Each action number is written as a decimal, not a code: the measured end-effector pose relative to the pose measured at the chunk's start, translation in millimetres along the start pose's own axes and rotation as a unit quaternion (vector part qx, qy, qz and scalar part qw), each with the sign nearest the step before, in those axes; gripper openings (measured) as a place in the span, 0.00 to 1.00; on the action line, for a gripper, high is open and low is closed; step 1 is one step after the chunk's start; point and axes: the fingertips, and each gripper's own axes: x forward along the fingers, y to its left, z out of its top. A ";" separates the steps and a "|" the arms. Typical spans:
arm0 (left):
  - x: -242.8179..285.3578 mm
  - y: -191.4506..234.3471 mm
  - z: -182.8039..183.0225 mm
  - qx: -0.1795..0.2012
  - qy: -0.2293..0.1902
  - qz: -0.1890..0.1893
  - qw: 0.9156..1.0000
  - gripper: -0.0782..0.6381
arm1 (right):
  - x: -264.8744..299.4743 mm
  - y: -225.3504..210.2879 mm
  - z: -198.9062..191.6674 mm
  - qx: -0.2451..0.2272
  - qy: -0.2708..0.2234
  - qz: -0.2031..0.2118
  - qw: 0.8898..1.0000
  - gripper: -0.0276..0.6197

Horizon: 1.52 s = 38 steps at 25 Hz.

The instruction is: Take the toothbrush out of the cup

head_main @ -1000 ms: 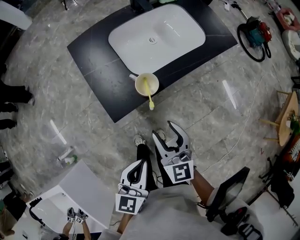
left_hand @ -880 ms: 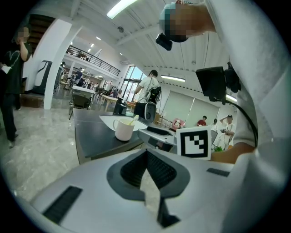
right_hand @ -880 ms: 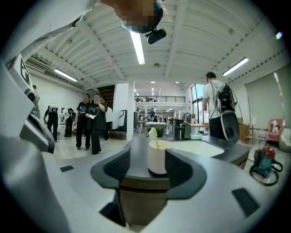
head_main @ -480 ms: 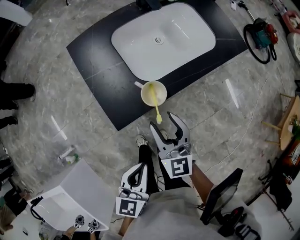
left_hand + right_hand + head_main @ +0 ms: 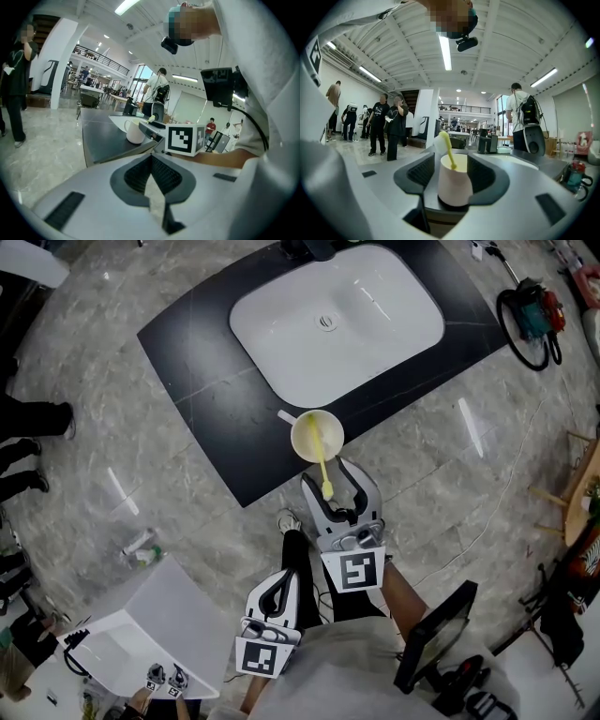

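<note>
A pale yellow cup (image 5: 317, 435) stands at the near edge of the black counter (image 5: 202, 362), with a yellow toothbrush (image 5: 324, 472) leaning out of it toward me. My right gripper (image 5: 332, 482) is open just short of the cup, and the brush head hangs between its fingers without touching them. In the right gripper view the cup (image 5: 453, 180) and the toothbrush (image 5: 446, 147) sit framed by the open right gripper (image 5: 452, 176). My left gripper (image 5: 277, 592) is shut and empty, held low near my body. The left gripper (image 5: 151, 164) sees the cup (image 5: 135, 131) from afar.
A white sink (image 5: 337, 320) is set into the counter behind the cup. A white box (image 5: 141, 634) stands on the floor at lower left, with a small bottle (image 5: 141, 554) beside it. A bystander's legs (image 5: 28, 418) are at far left. Cables and a tool (image 5: 530, 320) lie at upper right.
My right gripper has moved forward to the cup, so the brush head now lies between its fingers. The left gripper has stayed about where it was.
</note>
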 end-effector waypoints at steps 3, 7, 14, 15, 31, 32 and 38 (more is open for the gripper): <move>-0.2 0.8 -0.6 0.000 0.001 0.001 1.000 0.11 | 1.5 0.4 -0.7 -0.007 -0.001 -0.002 1.000 0.39; 0.2 -0.3 -0.6 0.000 0.001 0.000 1.000 0.11 | 1.0 -1.9 -0.9 -0.008 -0.004 -0.014 1.000 0.29; -0.9 -1.1 -2.6 -0.002 0.003 0.002 1.000 0.12 | 1.3 -3.5 1.0 -0.017 -0.007 -0.021 1.000 0.14; -1.1 -0.8 -2.4 -0.002 0.003 0.002 1.000 0.11 | 1.1 -4.1 0.7 -0.019 -0.006 -0.023 1.000 0.11; 0.7 -7.1 15.4 0.010 -0.023 -0.006 1.000 0.11 | -11.2 -8.5 14.4 -0.014 0.004 -0.038 0.999 0.09; 0.7 -8.2 17.9 0.011 -0.027 -0.007 1.000 0.11 | -12.9 -9.4 17.1 -0.014 0.003 -0.041 0.999 0.09; -3.6 -16.3 35.3 0.023 -0.055 -0.012 0.998 0.11 | -24.3 -9.7 41.6 -0.020 -0.007 -0.044 0.999 0.09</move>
